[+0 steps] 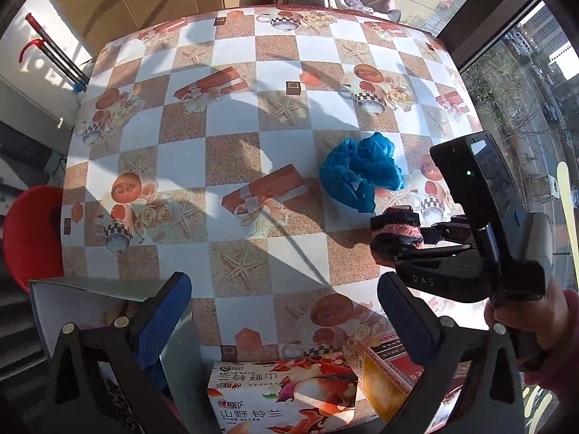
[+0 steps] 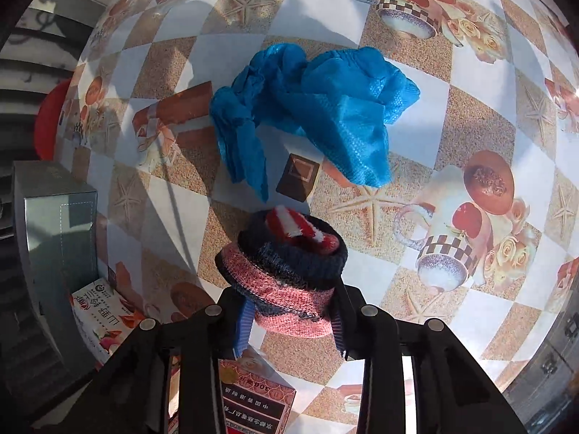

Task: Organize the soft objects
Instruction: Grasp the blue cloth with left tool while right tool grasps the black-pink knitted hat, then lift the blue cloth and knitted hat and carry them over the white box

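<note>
Checkered oilcloth covers the table (image 1: pixel 253 54); the crumpled blue shoe covers (image 2: pixel 318 108) lie just beyond your right gripper (image 2: pixel 289 311), which is clenched on the knitted roll (image 2: pixel 289 267). Lift straight without snagging them. Your left gripper (image 1: pixel 286 311) hangs released, nearer you.

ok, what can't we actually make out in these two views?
- Grey box: contents hidden; right wrist view shows only its closed outside, left wrist view has the left gripper finger over it.
- Rolled sock: lower part covered by the right gripper shut on it.
- Red carton: cut off by the bottom edge.
- Blue shoe covers: crumpled, count unclear.
</note>
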### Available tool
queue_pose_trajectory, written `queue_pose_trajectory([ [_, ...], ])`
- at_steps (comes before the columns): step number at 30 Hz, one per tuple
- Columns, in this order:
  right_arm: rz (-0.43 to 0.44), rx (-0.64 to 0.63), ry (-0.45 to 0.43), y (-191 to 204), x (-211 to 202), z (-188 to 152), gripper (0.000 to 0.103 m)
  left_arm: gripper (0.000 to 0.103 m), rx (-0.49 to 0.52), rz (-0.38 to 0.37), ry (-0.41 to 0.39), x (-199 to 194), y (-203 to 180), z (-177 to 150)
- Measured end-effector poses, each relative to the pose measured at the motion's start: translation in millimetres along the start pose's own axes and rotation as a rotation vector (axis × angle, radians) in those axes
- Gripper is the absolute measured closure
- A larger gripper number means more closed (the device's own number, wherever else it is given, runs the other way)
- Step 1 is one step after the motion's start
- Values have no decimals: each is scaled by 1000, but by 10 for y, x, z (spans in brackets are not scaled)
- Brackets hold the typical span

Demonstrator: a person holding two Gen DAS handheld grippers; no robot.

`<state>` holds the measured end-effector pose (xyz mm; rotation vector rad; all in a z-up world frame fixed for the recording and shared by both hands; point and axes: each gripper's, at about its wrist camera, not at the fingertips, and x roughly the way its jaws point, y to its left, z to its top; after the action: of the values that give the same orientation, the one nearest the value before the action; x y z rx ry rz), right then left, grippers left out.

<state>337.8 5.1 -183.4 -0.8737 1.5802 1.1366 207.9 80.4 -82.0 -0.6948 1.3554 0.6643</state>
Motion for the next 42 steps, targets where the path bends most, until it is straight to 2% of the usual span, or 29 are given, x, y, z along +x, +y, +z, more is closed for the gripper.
queue_pose_trajectory([
  [3, 64, 100, -44, -267, -187, -245, 66, 0, 31, -29, -1, 219, -268, 331],
  [7, 98, 209, -75, -567, -360, -610, 66, 0, 53, -49, 8, 579, -566, 718],
  [10, 125, 286, -82, -738, -414, -810, 66, 0, 81, -35, 26, 861, -740, 912],
  [13, 143, 348, -89, -852, -435, -935, 66, 0, 113, 0, 97, 1191, -830, 989],
  [15, 145, 376, -99, -892, -460, -997, 66, 1, 94, 23, 142, 1339, -814, 991],
  [16, 143, 387, -108, -889, -478, -1025, 66, 8, 86, 27, 150, 1370, -800, 987],
  [17, 140, 398, -117, -910, -506, -1058, 66, 20, 85, 25, 159, 1389, -793, 980],
  [19, 133, 415, -134, -922, -543, -1104, 66, 35, 92, 61, 172, 1407, -785, 967],
  [20, 128, 422, -142, -958, -577, -1120, 66, 45, 101, 74, 168, 1395, -782, 963],
  [21, 121, 429, -150, -959, -594, -1132, 66, 55, 114, 58, 157, 1364, -781, 959],
  [22, 111, 434, -157, -964, -613, -1150, 66, 76, 124, 33, 156, 1333, -780, 957],
  [24, 94, 449, -175, -966, -650, -1179, 66, 77, 132, 6, 134, 1230, -766, 935],
  [33, 31, 519, -217, -898, -708, -1476, 66, 79, 242, -3, -34, 512, -728, 553],
  [42, -13, 561, -191, -643, -679, -2041, 66, 79, 289, -22, -73, -62, -480, -402],
])
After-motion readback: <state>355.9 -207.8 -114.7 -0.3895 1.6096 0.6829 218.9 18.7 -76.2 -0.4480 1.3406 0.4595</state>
